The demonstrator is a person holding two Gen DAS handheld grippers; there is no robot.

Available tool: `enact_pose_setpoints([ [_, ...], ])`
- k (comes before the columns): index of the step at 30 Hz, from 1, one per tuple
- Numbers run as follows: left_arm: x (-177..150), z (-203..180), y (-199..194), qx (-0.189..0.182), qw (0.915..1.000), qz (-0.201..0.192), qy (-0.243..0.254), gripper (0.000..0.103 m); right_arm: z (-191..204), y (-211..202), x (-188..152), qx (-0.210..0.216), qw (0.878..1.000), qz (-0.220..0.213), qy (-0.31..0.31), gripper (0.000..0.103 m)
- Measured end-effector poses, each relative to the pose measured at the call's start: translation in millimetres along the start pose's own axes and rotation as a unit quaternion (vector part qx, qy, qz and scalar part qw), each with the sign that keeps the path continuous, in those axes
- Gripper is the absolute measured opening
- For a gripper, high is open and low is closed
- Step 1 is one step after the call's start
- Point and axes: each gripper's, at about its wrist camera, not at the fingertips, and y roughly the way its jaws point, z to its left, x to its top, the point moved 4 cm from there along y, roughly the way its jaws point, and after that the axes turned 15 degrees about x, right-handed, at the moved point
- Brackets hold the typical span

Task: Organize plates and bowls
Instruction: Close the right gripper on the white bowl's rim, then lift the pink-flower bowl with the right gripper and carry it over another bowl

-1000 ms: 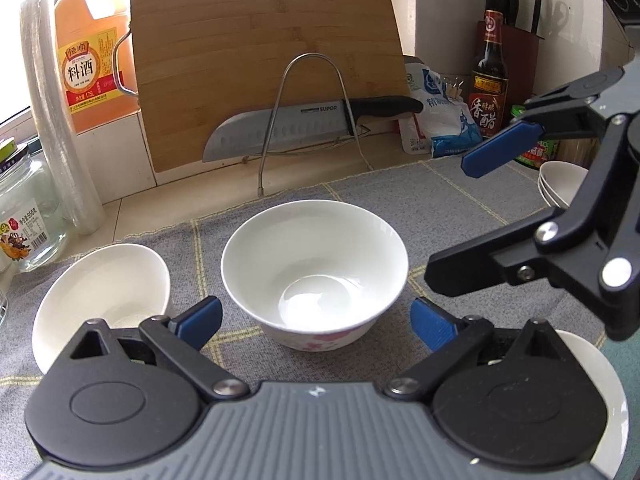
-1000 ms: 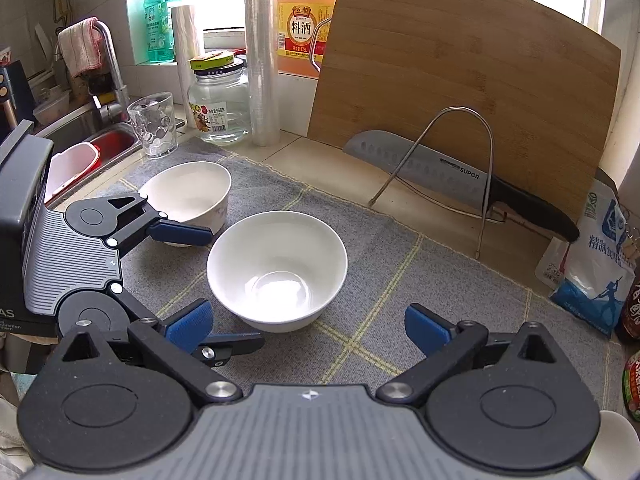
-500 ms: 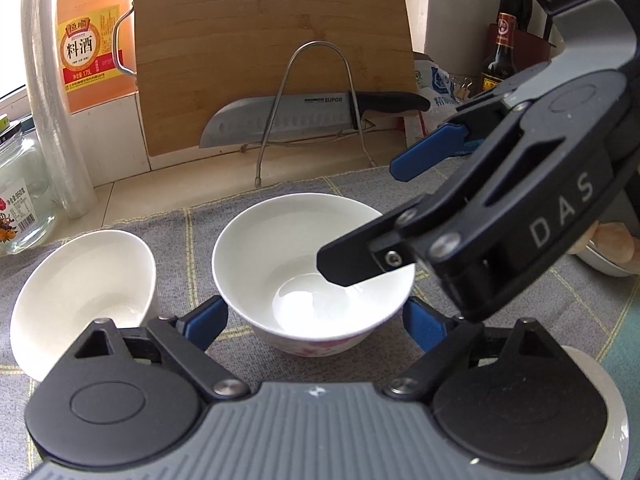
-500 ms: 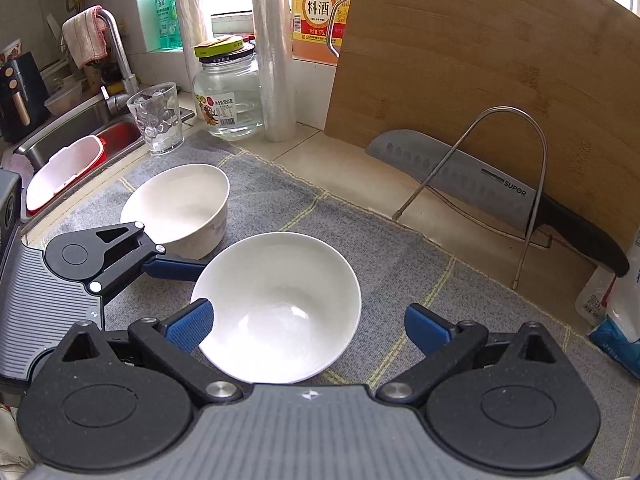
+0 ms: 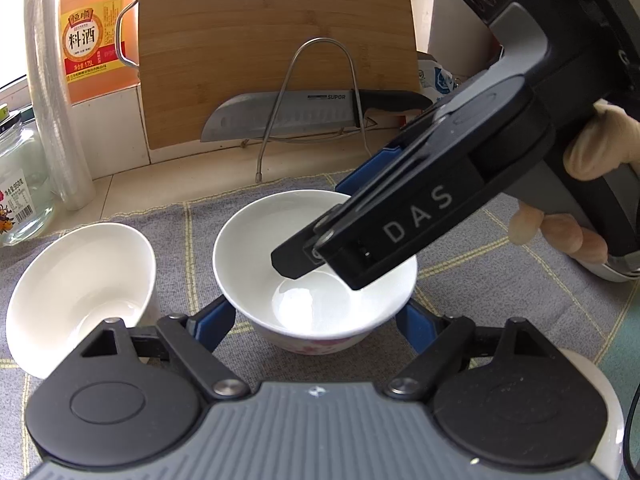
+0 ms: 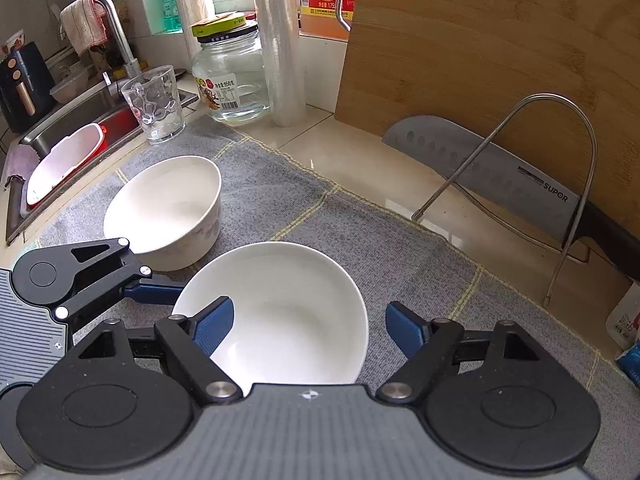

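Bowl sits mid-mat between the left tongs, pads just outside its walls, closing in but not gripping. Right tongs have just narrowed astride its right rim. Second bowl crowds the left; right mat's free.

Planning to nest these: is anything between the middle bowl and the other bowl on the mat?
Only a finger of the left claw, whose jaws have just been closing around the middle bowl, lies in that gap; otherwise bare mat.
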Motion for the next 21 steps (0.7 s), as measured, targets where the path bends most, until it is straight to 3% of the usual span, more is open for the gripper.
enact_pose_setpoints([
  [6, 0.2, -0.3, -0.6, 0.000, 1.0000, 0.000, 0.002, 0.087, -1.4, 5.3, 1.1, 0.014, 1.000, 0.006, 0.003, 0.073],
  [21, 5.5, -4.4, -6.4, -0.005, 0.9997, -0.003, 0.024, 0.087, -2.7, 0.1, 0.4, 0.022, 1.000, 0.006, 0.022, 0.073],
])
